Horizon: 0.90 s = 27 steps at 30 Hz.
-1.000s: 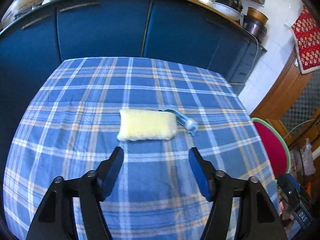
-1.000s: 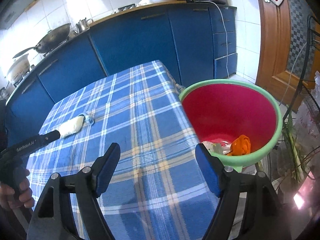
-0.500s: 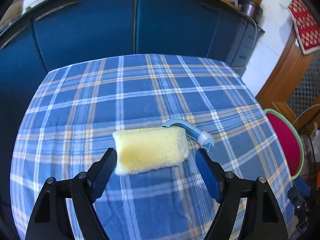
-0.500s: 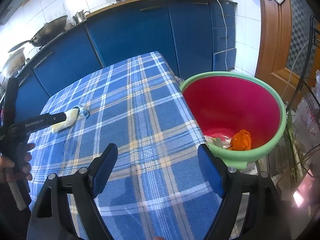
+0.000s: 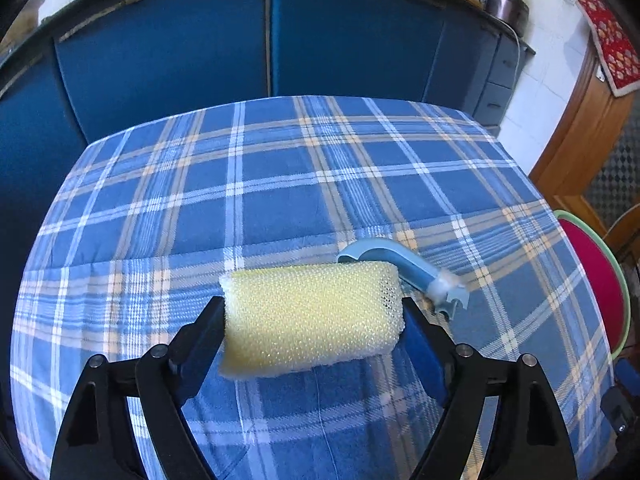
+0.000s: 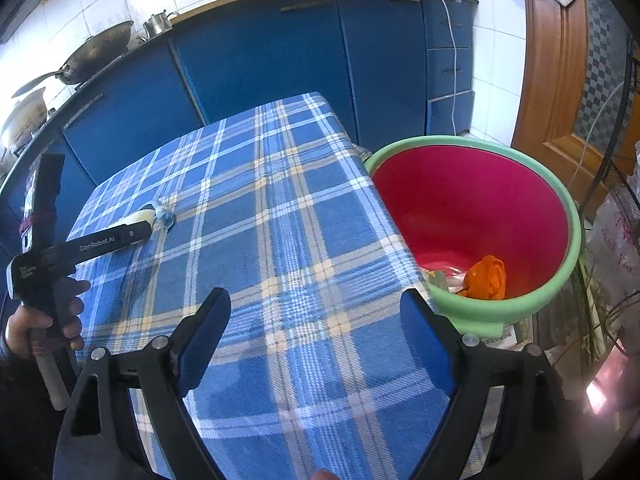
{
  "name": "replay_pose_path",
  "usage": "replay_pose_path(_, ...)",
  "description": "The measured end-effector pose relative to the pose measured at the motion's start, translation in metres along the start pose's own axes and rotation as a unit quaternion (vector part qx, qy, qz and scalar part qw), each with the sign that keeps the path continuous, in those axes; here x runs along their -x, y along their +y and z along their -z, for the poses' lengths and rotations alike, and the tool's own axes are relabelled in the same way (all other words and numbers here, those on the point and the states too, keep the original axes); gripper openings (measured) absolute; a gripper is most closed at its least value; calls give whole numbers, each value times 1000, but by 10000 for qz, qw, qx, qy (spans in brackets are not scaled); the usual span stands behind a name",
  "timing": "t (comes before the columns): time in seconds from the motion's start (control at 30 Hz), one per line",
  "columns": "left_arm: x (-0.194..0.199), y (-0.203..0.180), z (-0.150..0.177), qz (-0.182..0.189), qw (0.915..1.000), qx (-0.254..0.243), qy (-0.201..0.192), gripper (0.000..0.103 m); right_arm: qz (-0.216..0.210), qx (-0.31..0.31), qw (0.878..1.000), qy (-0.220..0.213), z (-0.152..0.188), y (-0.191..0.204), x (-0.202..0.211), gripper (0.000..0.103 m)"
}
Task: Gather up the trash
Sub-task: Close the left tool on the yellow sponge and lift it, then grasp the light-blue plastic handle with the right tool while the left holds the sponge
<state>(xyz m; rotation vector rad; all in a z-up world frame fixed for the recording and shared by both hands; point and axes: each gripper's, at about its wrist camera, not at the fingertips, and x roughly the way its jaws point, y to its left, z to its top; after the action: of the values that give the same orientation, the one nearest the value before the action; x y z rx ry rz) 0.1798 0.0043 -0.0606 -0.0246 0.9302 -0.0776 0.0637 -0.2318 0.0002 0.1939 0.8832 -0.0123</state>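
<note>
The yellow sponge (image 5: 312, 316) lies on the plaid tabletop (image 5: 280, 184) between the left gripper (image 5: 312, 320) fingers, its long axis running 9 to 3 o'clock across them. They flank its ends; whether they press it I cannot tell. The right gripper (image 6: 316, 316), spread and empty, hovers near the red bucket (image 6: 472, 200) at 2 o'clock. A blue plastic piece (image 5: 404, 268) lies half hidden behind the sponge.

We see a surface (image 5: 320, 184) under blue plaid cloth; on it lie a yellow sponge (image 5: 312, 316) and, touching its far right, a blue plastic piece (image 5: 404, 264).
</note>
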Motion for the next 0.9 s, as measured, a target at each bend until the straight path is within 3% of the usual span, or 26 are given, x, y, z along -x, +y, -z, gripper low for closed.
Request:
replay_pose_path(0.23, 3, 2, 4, 91, 9997, -91, -197, 80, -8, 227, 9997, 61, -11, 18, -9, 86)
replay_pose_path(0.33, 9, 13, 4, 218, 9994, 149, -243, 80, -16, 334, 9994, 65, -19, 29, -14, 86)
replay_pose_path(0.63, 19, 50, 1, -26, 9961, 702, -538, 80, -214, 907, 9956, 78, -47, 80, -39, 86)
replay_pose_path(0.9, 19, 68, -1, -454, 9928, 933, -602, 80, -635, 1411, 9876, 247, -61, 126, -75, 65)
